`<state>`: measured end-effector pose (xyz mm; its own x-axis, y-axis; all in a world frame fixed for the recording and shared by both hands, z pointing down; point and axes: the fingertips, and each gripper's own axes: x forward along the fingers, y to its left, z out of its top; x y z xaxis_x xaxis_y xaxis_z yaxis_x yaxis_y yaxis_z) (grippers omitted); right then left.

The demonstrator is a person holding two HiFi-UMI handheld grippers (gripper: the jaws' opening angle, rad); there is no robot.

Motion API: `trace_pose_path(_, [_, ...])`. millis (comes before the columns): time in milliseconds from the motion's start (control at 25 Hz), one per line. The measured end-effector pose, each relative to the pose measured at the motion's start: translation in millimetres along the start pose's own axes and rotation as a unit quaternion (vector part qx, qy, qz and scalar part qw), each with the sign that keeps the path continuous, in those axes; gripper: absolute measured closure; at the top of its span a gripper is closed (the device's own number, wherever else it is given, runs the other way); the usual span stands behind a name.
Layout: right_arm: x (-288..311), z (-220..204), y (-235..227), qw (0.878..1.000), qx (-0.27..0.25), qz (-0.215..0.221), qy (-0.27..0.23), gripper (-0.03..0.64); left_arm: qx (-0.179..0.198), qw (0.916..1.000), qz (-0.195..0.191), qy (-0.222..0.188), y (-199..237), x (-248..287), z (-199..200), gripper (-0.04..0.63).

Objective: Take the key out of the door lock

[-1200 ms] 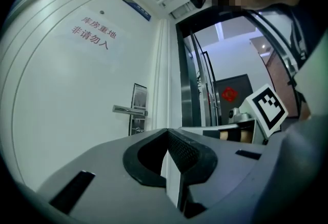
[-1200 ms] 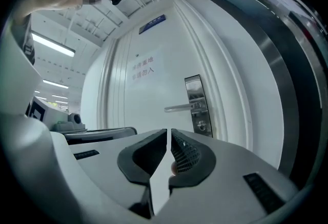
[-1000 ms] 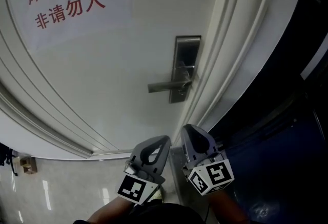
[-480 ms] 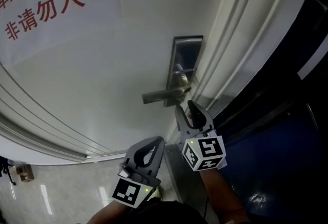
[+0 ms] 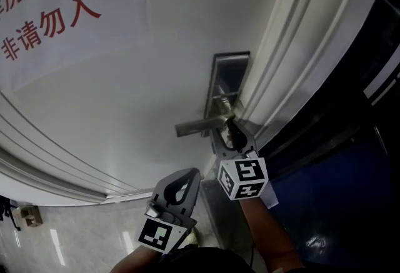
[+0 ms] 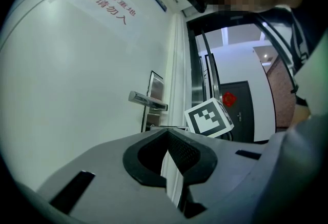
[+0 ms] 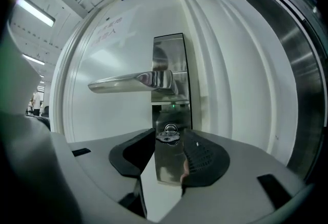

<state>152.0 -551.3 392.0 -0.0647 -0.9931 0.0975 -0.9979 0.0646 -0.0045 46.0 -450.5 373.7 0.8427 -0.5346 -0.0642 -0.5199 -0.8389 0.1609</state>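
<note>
Key (image 7: pixel 168 134) sits in the cylinder low on the lock plate (image 7: pixel 173 48), beneath the handle (image 7: pixel 125 82); right gripper (image 5: pixel 229 133) has just been opening, jaws wide, key head at their tips, unpressed; centre it, clamp, pull straight out; door moulding (image 7: pixel 220 89) crowds the plate's right; left gripper (image 6: pixel 166 136), closed and empty, hangs well back.

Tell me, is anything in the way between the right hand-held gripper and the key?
Nothing visible. The right hand-held gripper has just been opening its jaws, which stand apart, with the key straight ahead in their gap, not gripped. The lever handle sits above it, clear of the path.
</note>
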Motion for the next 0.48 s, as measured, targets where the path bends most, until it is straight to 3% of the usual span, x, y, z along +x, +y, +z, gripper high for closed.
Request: trace_pose_path(480, [4.1, -3.7, -0.1, 1.0, 0.009, -0.005, 0.003, 0.477, -0.005, 1.0, -0.002, 0.001, -1.2, 4.2, 0.2, 0.589])
